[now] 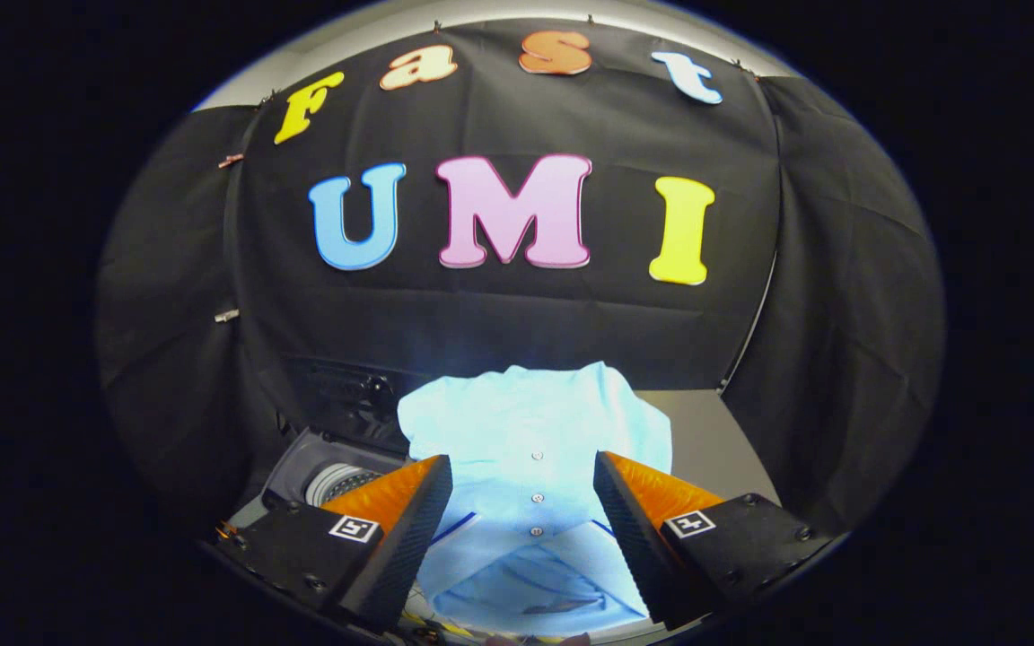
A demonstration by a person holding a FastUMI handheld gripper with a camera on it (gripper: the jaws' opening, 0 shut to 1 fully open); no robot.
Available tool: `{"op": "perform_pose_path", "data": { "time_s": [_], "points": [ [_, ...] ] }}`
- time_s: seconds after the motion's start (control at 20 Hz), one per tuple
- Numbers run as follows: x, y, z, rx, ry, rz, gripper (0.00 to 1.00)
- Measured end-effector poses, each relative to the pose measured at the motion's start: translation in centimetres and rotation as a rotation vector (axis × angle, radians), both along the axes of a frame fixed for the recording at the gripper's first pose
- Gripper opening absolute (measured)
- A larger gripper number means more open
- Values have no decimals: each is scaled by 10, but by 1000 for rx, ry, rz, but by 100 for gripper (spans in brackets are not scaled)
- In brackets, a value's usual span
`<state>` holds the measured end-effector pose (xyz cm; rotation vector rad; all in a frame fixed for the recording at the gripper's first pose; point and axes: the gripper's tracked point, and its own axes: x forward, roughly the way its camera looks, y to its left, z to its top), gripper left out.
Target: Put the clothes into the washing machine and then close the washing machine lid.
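A pale blue buttoned shirt [530, 449] lies spread on a grey table [705, 440], its collar end nearest the camera and its row of small white buttons running straight up the middle. The gripper [523, 480] stands wide open, its two fingers set on either side of the button row with the cloth between them; they hold nothing, and whether the tips touch the fabric cannot be told. The shirt looks flat and mostly smooth, with a dark-edged collar near the fingers' bases (the strong light washes out its finer folds). Black cloth walls close the booth behind and to both sides of the table. Just left of the shirt sits the washing machine [337, 467], its lid up and its ribbed drum showing beside the left finger, the shirt's left sleeve near its edge.
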<state>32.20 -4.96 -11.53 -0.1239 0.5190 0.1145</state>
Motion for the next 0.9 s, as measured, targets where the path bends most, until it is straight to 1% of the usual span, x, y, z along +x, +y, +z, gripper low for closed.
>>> {"op": "perform_pose_path", "data": {
  "time_s": [0.05, 0.15, 0.2, 0.25, 0.3, 0.35, 0.4, 0.45, 0.5, 0.6, 0.65, 0.7, 0.8, 0.9],
  "points": [
    [13, 2, -14, -18, 29, -1, 100],
    [43, -3, -44, -64, 80, -39, 99],
    [55, -5, -57, -85, 110, -50, 97],
    [66, -11, -69, -117, 137, -74, 97],
    [68, -17, -80, -139, 158, -90, 98],
    [68, -12, -84, -120, 179, -76, 98],
    [74, -6, -88, -77, 171, -68, 97],
    [71, -3, -92, -36, 189, -65, 79],
    [76, -6, -84, -36, 152, -52, 61],
    [73, -13, -84, -20, 143, -33, 25],
    [73, -12, -86, -7, 155, -30, 24],
    [64, -11, -80, -4, 159, -20, 16],
    [59, -9, -74, 7, 154, -14, 15],
    [62, -6, -58, 65, 123, -24, 15]
  ]
}}
